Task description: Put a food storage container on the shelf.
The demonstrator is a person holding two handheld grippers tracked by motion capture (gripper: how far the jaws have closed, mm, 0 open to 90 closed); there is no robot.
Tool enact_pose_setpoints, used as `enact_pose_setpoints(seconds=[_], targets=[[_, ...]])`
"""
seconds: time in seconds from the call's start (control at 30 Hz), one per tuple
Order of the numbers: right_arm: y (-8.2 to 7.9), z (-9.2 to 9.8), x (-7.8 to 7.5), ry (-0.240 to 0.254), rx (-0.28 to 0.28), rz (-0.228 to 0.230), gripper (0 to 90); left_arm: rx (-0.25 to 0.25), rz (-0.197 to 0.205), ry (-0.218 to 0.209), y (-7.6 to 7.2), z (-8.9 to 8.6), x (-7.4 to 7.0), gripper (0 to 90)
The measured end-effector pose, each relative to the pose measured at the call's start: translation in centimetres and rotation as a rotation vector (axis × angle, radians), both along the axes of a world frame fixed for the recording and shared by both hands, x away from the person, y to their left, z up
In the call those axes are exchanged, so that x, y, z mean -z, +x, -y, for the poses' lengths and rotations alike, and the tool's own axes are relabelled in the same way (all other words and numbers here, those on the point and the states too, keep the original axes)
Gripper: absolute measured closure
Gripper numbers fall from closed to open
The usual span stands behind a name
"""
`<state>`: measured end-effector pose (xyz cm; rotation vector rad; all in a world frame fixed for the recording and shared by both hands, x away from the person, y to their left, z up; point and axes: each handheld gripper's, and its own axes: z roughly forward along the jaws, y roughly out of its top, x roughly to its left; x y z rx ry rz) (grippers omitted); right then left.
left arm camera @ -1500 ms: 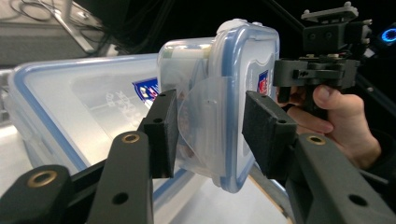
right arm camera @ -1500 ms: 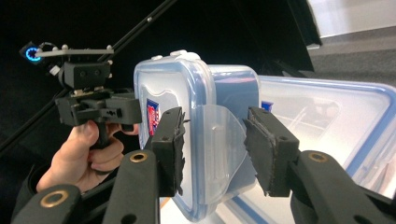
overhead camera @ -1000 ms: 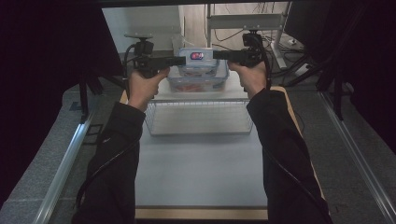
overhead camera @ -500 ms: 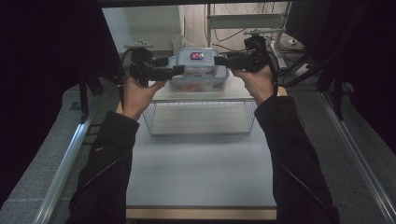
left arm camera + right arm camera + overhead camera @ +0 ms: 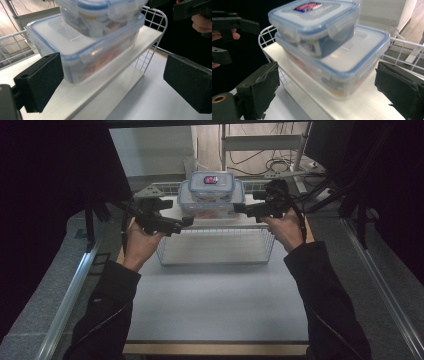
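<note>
A: Where are the two containers seen?

B: A large container (image 5: 210, 202) with a blue-edged lid is seen resting on the white shelf (image 5: 105, 82) of a wire rack (image 5: 215, 247), at the far side of the tabletop (image 5: 215, 305). A small container (image 5: 212, 181), with a red label on its lid, is stacked on top of it.

A: And how is the left hand-held gripper (image 5: 186, 221) held?

B: It is held just left of the stack, clear of it. Its jaws have just been opening and are spread wide; nothing is gripped. In the left gripper view the large container's corner is seen between and beyond the pads (image 5: 42, 80), untouched.

A: The right hand-held gripper (image 5: 239, 209)?

B: It is held just right of the stack. Its jaws have likewise just been opening and are wide apart, with nothing pressed between them. Both containers are framed between its pads (image 5: 262, 87) in the right gripper view.
</note>
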<state>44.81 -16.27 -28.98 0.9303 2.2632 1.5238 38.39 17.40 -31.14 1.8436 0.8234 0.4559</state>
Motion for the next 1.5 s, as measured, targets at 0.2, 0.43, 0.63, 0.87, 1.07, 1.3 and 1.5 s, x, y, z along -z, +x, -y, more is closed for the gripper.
enact_pose_setpoints(seconds=[0.2, 0.43, 0.63, 0.87, 1.07, 1.3, 1.5], targets=[[-1.3, 0.6, 0.8, -0.012, -0.002, 0.018, 3.9, 0.017, 0.014, 0.008, -1.5, 0.0, 0.8, 1.2], [-2.9, 1.4, 2.2, -0.023, -0.015, 0.026, 3.8, 0.049, 0.014, 0.012, -3.4, 0.3, 2.4, 0.4], [-4.2, 1.4, 3.5, -0.039, -0.026, 0.028, 3.8, 0.061, 0.008, 0.019, -4.7, 0.5, 4.2, 0.0], [-5.8, 1.2, 5.1, -0.065, -0.048, 0.043, 3.8, 0.069, 0.0, 0.036, -6.0, 0.9, 6.5, 0.0], [-6.7, 1.0, 6.1, -0.081, -0.065, 0.052, 3.9, 0.081, -0.004, 0.039, -6.7, 1.3, 7.8, 0.0], [-8.0, 0.6, 7.8, -0.108, -0.089, 0.059, 4.1, 0.083, -0.02, 0.045, -7.5, 1.6, 9.4, 0.0], [-8.6, 0.6, 9.4, -0.125, -0.091, 0.052, 2.9, 0.063, -0.032, 0.046, -8.4, 1.6, 11.4, 0.0]])
